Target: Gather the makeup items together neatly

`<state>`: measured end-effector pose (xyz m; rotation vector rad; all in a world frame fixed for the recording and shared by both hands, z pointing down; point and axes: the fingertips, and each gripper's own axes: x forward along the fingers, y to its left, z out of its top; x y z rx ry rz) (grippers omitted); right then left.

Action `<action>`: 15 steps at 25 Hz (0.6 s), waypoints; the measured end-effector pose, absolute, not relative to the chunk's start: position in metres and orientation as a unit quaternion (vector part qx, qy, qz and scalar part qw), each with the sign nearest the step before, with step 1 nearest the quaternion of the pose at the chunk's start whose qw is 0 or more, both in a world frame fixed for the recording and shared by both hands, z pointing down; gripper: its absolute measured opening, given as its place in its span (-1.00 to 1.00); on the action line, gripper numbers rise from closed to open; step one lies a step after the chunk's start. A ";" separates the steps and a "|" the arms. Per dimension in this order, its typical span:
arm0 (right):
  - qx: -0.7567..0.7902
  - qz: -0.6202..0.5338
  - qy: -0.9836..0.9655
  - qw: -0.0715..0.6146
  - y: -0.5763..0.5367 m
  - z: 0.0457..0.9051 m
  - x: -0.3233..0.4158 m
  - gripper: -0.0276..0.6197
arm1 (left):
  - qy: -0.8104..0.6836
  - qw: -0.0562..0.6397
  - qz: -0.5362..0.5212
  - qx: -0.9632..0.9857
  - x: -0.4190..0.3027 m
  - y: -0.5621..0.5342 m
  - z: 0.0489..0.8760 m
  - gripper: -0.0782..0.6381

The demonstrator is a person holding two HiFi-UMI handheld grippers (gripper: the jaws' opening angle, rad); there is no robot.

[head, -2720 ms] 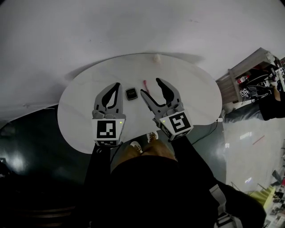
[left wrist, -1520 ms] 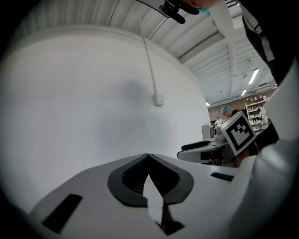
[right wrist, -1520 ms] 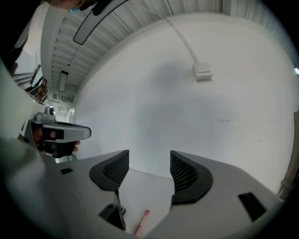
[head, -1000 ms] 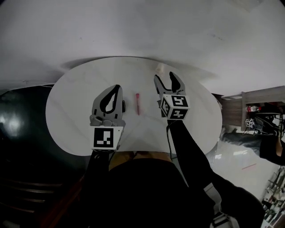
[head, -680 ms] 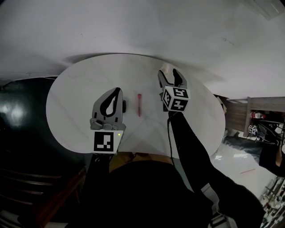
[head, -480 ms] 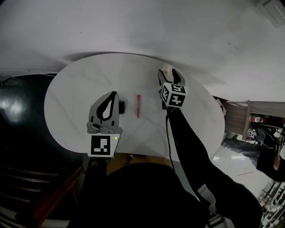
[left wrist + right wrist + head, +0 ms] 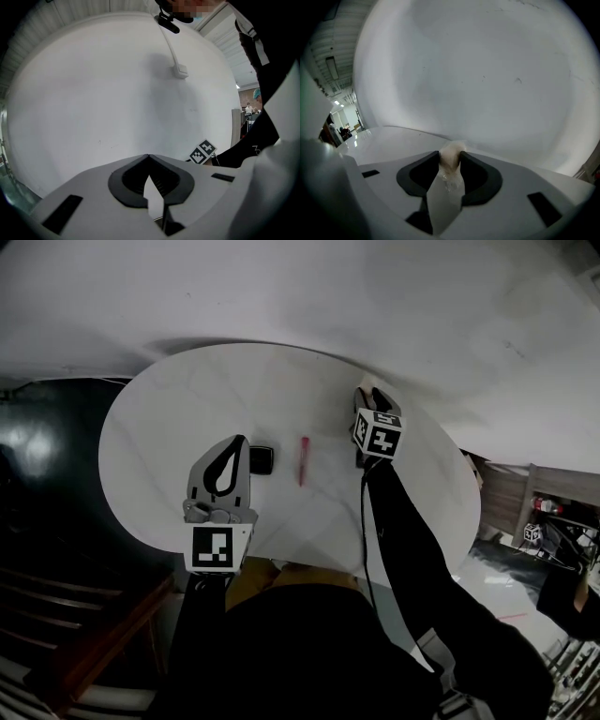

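Since the frame a second ago, the right gripper [image 7: 371,396] has gone on to the table's [image 7: 178,418] far right rim, and its jaws, then apart, are now shut. The left gripper [image 7: 240,441] has stayed at the lower left of the table, jaws together.

In the head view the white oval table fills the middle of the frame. The left gripper sits left of centre, pointing up the frame. A small black compact [image 7: 262,459] lies just right of its tips, close to them but apart. A pink stick [image 7: 303,460] lies right of the compact, near the centre, roughly upright in the frame and clear of both grippers. The right gripper is at the upper right of the table, well apart from the stick; its marker cube covers most of it, and what it holds cannot be seen from here.

In the left gripper view the jaws meet at their tips at lower centre, with nothing between them. A white wall [image 7: 93,93] fills the frame above, with a cable [image 7: 168,42] running down it at the top. The right gripper's cube shows just right of centre, beside a dark sleeve [image 7: 262,140].

In the right gripper view the jaws pinch a soft beige puff [image 7: 451,152] at lower centre, tip to tip on either side of it. The puff stands up slightly above the tips. The table shows at the left and a white wall fills the frame above.
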<state>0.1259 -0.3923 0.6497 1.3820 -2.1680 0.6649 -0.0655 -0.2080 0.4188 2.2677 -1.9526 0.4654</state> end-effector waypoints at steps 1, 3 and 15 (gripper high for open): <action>0.503 0.235 -0.795 0.246 -0.393 0.649 0.125 -0.44 | -0.644 0.058 0.153 0.747 -0.066 -0.208 0.419 -0.74; 0.498 0.221 -0.799 0.253 -0.393 0.646 0.123 -0.50 | -0.644 0.058 0.152 0.747 -0.067 -0.208 0.419 -0.74; 0.469 0.186 -0.836 0.216 -0.366 0.592 0.118 -0.54 | -0.623 0.053 0.134 0.769 -0.070 -0.210 0.415 -0.74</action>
